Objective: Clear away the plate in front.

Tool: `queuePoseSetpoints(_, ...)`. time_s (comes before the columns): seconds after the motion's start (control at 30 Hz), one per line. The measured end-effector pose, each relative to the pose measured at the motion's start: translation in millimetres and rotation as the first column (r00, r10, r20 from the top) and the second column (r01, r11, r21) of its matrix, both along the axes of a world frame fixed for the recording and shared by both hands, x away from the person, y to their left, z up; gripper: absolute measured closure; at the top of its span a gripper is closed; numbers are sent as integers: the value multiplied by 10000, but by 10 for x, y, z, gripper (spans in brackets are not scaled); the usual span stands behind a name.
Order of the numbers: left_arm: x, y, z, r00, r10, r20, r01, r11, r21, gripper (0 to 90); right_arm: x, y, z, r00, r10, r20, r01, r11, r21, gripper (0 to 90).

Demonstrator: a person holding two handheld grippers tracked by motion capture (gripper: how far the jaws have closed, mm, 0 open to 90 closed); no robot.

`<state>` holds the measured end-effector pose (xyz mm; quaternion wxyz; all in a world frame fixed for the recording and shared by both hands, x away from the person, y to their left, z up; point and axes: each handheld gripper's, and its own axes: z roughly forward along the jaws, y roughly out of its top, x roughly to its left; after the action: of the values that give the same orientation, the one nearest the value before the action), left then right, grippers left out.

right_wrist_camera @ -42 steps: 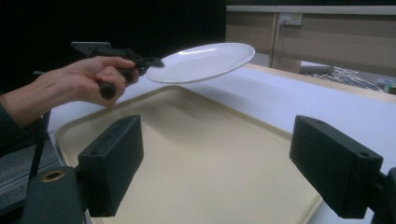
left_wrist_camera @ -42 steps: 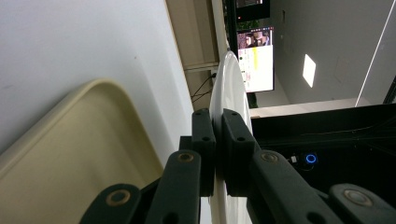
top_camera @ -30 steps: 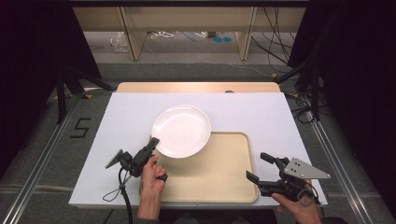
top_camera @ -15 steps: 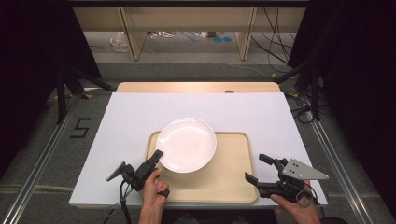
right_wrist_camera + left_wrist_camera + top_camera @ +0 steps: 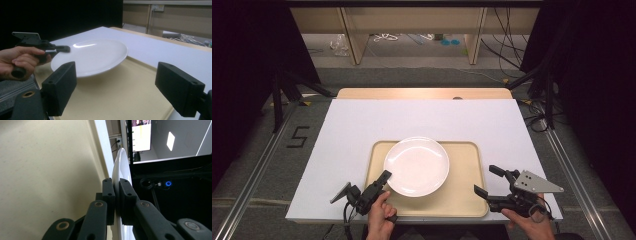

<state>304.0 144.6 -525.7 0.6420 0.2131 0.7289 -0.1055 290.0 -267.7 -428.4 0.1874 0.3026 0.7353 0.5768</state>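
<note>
the left gripper (image 5: 383,176) clamps the rim of the white plate (image 5: 416,166), held just above the tray (image 5: 462,197) at lower centre, not yet set down, while the right gripper (image 5: 489,181) waits wide open at lower right.

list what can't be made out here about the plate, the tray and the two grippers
- Plate underside: turned away in the high view; the right gripper view shows shadow below it, so whether its far edge touches the tray is unclear.
- Left gripper lower pad: hidden under the plate rim in the high view.
- Right gripper handle: covered by the hand.
- Tray's far rim: behind the plate in the right gripper view.
</note>
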Motion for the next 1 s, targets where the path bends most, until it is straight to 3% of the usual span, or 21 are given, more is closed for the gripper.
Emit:
queuePoseSetpoints(0.17, -38, -42, 0, 10000, 28, -84, -24, 9993, 378, 843, -5, -8, 5, 10000, -59, 7, 59, 10000, -35, 184)
queuePoseSetpoints(0.23, -34, -60, -9, 10000, 25, 2, -25, 9996, 292, 843, 3, 5, -4, 9999, 16, 122, -19, 9998, 188, 185)
queuePoseSetpoints(0.37, -42, -73, -17, 9999, 59, -152, -50, 9982, 597, 842, -4, 3, 0, 10000, 6, 92, -7, 9999, 141, 190)
queuePoseSetpoints(0.4, -41, -73, -19, 9999, 58, -157, -48, 9979, 638, 842, -15, -10, 13, 10000, -49, 5, 49, 9999, -97, 192)
queuePoseSetpoints(0.5, -36, -86, -12, 9998, 62, -177, -49, 9976, 696, 836, -17, -13, 12, 10000, -59, -22, 59, 9999, -96, 192)
queuePoseSetpoints(0.57, -26, -103, -14, 9996, 14, -287, 0, 9987, 501, 834, -9, -5, 3, 10000, 9, 18, -9, 10000, -40, 192)
queuePoseSetpoints(0.63, -23, -122, -19, 9995, -73, -305, 95, 9974, 709, 837, -14, -2, 3, 10000, 86, 14, -86, 10000, -28, 192)
queuePoseSetpoints(0.67, -26, -131, -28, 9996, -78, -274, 97, 9975, 700, 837, 7, 1, -4, 9989, 34, 459, -36, 10000, 37, 192)
queuePoseSetpoints(0.73, -26, -148, -28, 9994, -56, -352, 89, 9953, 962, 832, -16, -10, 11, 10000, 8, 43, -7, 9999, -164, 192)
queuePoseSetpoints(0.8, -25, -166, -23, 9990, 46, -454, 3, 9941, 1084, 829, -15, -6, 3, 10000, 54, 42, -54, 10000, -65, 192)
queuePoseSetpoints(0.83, -25, -170, -22, 9992, -5, -410, 54, 9929, 1188, 829, -6, -15, 6, 9996, -14, 275, 19, 9998, -177, 192)
queuePoseSetpoints(0.87, -27, -179, -18, 9993, -4, -372, 53, 9913, 1311, 830, -20, -10, 9, 10000, 15, 55, -14, 9999, -111, 192)
queuePoseSetpoints(0.93, -30, -201, -13, 9991, 37, -420, 29, 9878, 1554, 836, -19, -8, 8, 9999, 69, 102, -69, 10000, -27, 192)
queuePoseSetpoints(1.0, -22, -214, -23, 9990, 13, -444, 54, 9884, 1519, 837, -19, -8, 8, 9999, 66, 108, -66, 10000, -17, 192)
